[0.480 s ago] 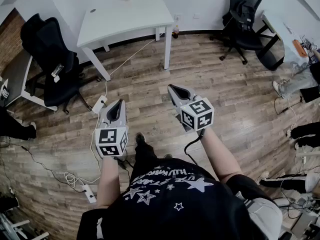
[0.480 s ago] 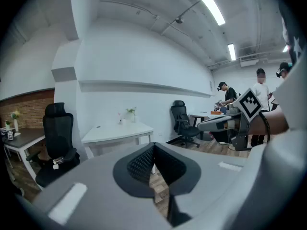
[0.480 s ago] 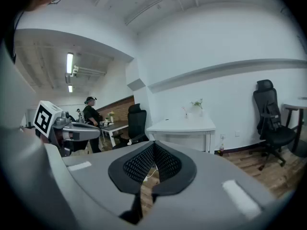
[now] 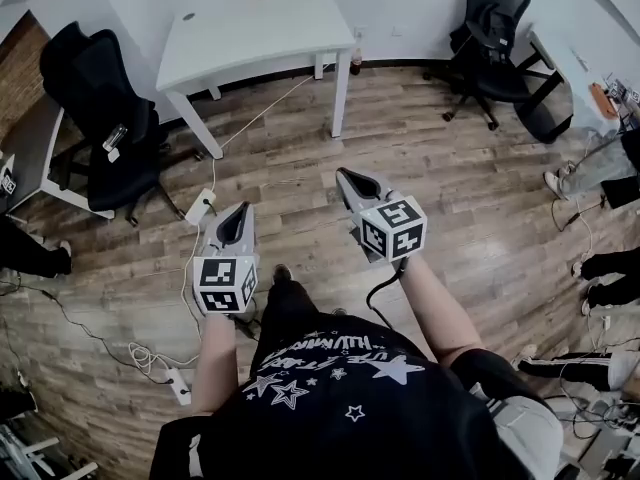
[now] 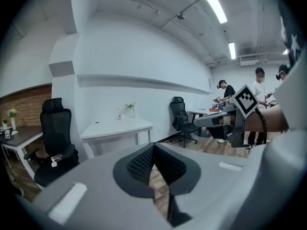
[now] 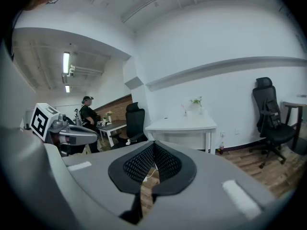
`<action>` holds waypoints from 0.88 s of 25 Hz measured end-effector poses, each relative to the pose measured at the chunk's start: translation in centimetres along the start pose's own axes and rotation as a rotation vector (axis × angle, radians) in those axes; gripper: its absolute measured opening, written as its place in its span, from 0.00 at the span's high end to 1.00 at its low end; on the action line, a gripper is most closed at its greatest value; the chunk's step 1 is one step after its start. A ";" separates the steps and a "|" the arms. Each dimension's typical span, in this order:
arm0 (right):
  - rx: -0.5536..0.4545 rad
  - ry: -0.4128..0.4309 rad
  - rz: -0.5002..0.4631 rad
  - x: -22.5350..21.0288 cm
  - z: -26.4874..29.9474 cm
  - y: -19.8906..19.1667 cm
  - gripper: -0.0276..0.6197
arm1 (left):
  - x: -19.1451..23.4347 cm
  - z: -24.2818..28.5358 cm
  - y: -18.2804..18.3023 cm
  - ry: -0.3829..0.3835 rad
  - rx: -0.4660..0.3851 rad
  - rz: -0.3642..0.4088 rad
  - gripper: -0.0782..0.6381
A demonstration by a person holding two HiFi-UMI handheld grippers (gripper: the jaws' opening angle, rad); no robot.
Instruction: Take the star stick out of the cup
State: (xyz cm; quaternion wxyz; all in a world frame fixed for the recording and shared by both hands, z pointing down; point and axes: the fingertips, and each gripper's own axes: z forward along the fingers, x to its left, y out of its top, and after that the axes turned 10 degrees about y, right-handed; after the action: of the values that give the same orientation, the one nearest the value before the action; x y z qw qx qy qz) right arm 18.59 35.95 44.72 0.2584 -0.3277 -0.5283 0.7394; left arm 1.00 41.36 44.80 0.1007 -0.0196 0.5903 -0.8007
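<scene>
Matt grey moulded plastic clads the left gripper (image 4: 243,209) and right gripper (image 4: 343,174). The fingers' black pads (image 5: 139,164) carry a fine diamond grid, dull and rubbery. Each marker cube (image 4: 393,227) is smooth white with crisp black print. In front of the tabletop (image 4: 250,28), itself smooth matt white, the floor (image 4: 460,178) shows wood-grain planks with a faint sheen. 2 office chairs, 1 left of the tabletop (image 4: 95,88) and 1 to its right (image 4: 490,28), wear black mesh and cloth. The person's shirt (image 4: 350,408) is black cloth printed with white stars. Rough red brick (image 4: 15,78) lines the wall left of the tabletop.
</scene>
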 end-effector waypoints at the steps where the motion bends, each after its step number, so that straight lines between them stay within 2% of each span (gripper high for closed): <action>1: -0.001 0.009 -0.008 0.2 0.6 0.1 0.93 | 0.4 0.4 -0.1 -0.004 0.003 -0.004 0.89; 6: 0.038 0.048 -0.038 0.8 4.6 -0.4 0.93 | 3.5 3.2 -1.1 -0.016 0.037 -0.031 0.89; 9: 0.070 0.024 -0.037 -0.2 7.5 -0.1 0.93 | 5.8 5.6 -0.8 -0.036 0.040 -0.053 0.89; 13: 0.057 -0.015 -0.011 -1.4 12.0 2.2 0.93 | 9.6 8.5 0.9 -0.080 0.030 -0.007 0.89; 17: 0.033 -0.049 -0.006 -1.8 16.0 4.2 0.93 | 12.9 10.3 2.3 -0.109 0.009 -0.005 0.89; 22: 0.054 -0.080 0.013 -2.1 19.8 3.7 0.93 | 16.2 12.9 1.4 -0.132 0.021 -0.029 0.89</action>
State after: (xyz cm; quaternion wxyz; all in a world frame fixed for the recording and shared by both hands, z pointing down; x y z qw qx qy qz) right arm 4.83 21.16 46.10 0.2413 -0.2943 -0.5160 0.7674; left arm -12.74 25.81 45.94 0.1280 -0.0797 0.5734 -0.8053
